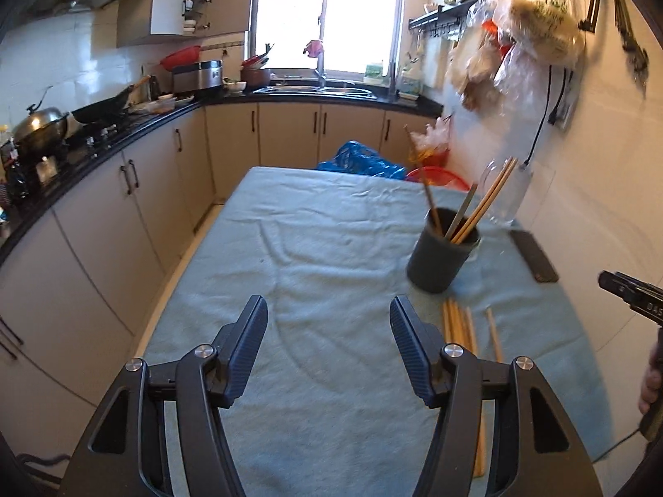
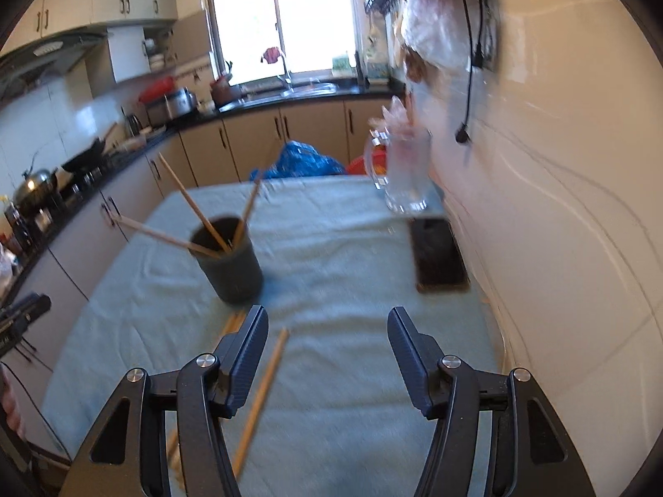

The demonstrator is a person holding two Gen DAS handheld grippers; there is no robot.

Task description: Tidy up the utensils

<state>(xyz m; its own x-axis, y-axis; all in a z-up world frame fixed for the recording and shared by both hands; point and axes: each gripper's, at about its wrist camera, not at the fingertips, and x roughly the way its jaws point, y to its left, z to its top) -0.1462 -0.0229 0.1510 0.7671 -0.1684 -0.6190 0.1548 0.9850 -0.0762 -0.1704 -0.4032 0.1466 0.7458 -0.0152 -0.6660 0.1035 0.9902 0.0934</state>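
Both the left tool (image 1: 329, 310) and the right tool (image 2: 327, 321) stand spread, pinching nothing. The dark cup (image 2: 230, 267) stands on the cloth-covered desk (image 1: 323, 256), holding several chopsticks (image 2: 194, 209). Loose chopsticks (image 1: 458, 327) lie just beside the cup, nearer the tools.

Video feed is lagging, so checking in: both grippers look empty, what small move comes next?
Probably lower the right gripper onto the loose chopstick lying on the cloth beside its left finger. Both grippers are open and empty, the dark cup already holds several chopsticks, and more lie flat near it.
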